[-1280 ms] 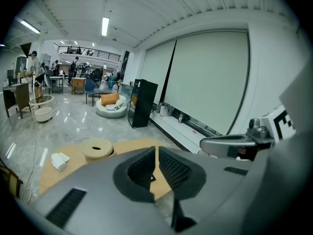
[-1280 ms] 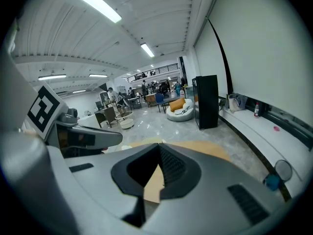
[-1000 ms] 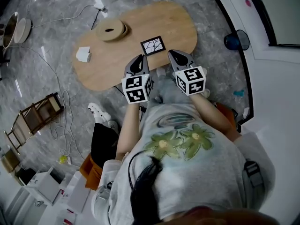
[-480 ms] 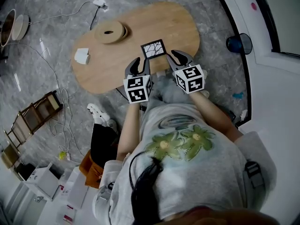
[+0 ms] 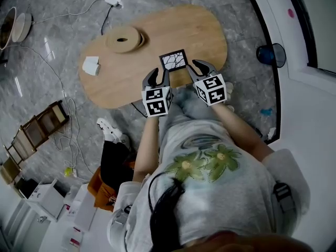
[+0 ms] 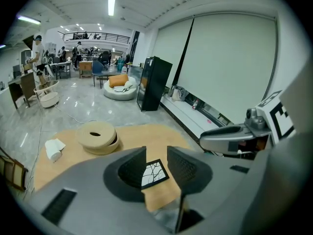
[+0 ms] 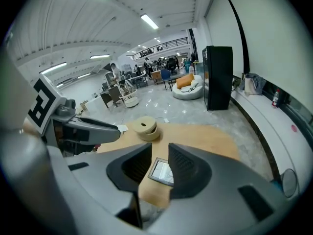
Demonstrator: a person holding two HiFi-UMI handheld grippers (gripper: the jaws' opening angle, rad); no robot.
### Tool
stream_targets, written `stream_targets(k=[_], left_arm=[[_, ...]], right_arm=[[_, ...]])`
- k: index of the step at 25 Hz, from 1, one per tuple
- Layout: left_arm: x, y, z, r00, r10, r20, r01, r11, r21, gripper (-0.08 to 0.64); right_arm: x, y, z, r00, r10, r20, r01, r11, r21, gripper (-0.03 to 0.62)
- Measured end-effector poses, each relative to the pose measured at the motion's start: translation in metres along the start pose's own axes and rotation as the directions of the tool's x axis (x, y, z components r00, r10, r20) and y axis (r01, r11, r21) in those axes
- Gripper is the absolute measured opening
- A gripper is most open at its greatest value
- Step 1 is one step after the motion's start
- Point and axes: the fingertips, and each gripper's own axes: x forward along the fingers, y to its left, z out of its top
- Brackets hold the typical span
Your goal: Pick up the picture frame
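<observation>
Head view showed the picture frame [image 5: 174,60] lying flat near the front edge of the wooden table [image 5: 205,30], so we held the left gripper [image 5: 153,77] and right gripper [image 5: 201,67] at its two near corners, likely for a two-sided lift. Left gripper view: our jaws had just been opening and stood moderately apart, the frame beyond the gap, untouched. Right gripper view matched: jaws just opened, empty, frame ahead.

I see a square black picture frame [image 5: 174,60] whose white sheet is crossed by thin black branching lines. The oval wooden table [image 5: 199,33] under it is pale honey. On its left side, the round wooden disc [image 5: 124,37] is tan and the crumpled paper wad [image 5: 91,65] white. The grey marble floor [image 5: 47,83] carries pale veins.
</observation>
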Motion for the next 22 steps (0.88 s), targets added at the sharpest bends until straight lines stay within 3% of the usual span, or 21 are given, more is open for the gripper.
stream_targets(k=[22], left_arm=[[0.086,0.023,-0.051,0.993,0.013,-0.114,-0.016,1.000,-0.026,0.149]], right_arm=[[0.084,-0.035,-0.052,0.990,0.019,-0.138,-0.016,1.000,0.020,0.110]])
